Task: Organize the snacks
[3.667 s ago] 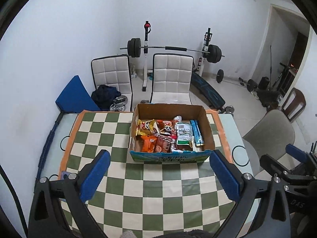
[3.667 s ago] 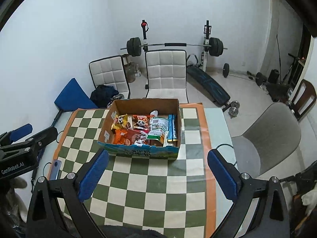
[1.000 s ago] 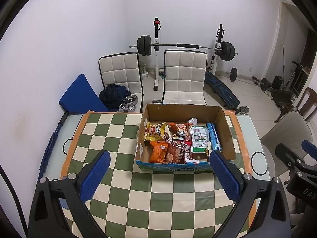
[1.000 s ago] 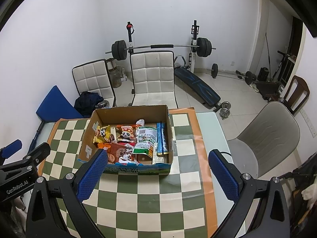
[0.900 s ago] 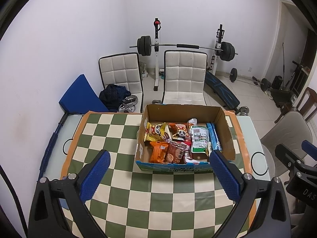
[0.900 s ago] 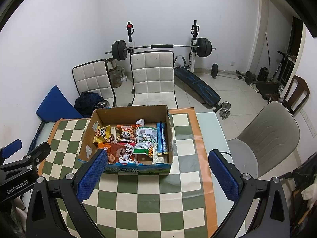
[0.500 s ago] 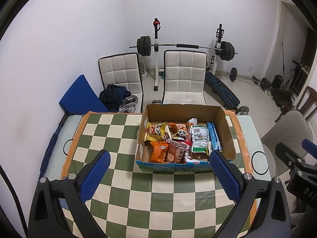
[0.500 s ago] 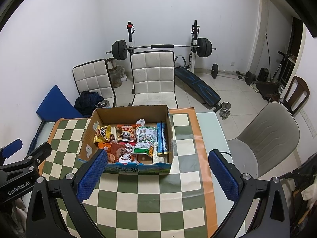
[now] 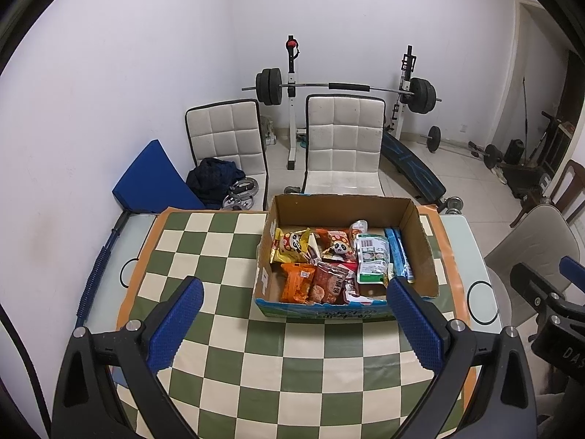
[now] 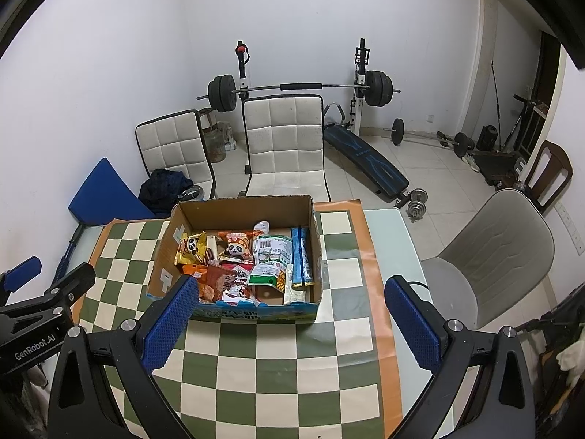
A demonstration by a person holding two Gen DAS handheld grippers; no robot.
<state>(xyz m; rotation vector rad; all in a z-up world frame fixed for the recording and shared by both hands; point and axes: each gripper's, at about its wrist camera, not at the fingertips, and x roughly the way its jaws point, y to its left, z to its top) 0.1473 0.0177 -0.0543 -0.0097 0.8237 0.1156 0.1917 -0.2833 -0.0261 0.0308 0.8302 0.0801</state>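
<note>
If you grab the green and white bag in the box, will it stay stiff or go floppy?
Probably floppy: the green and white bag looks like a thin, creased pouch lying flat on other snacks. Likely light too. Its glossy film may slip, so pinching an edge seems safer.

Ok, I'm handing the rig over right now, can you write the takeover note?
Left tongs: open, empty, hovering above the green-and-cream checkered tablecloth.
Right tongs: open, empty, also short of the box.
Open brown cardboard box sits on the cloth, holding every snack in view: yellow panda packet, orange packets, green-and-white pouch, blue sticks.
Done: nothing visibly taken out.
Left: all the sorting.
</note>
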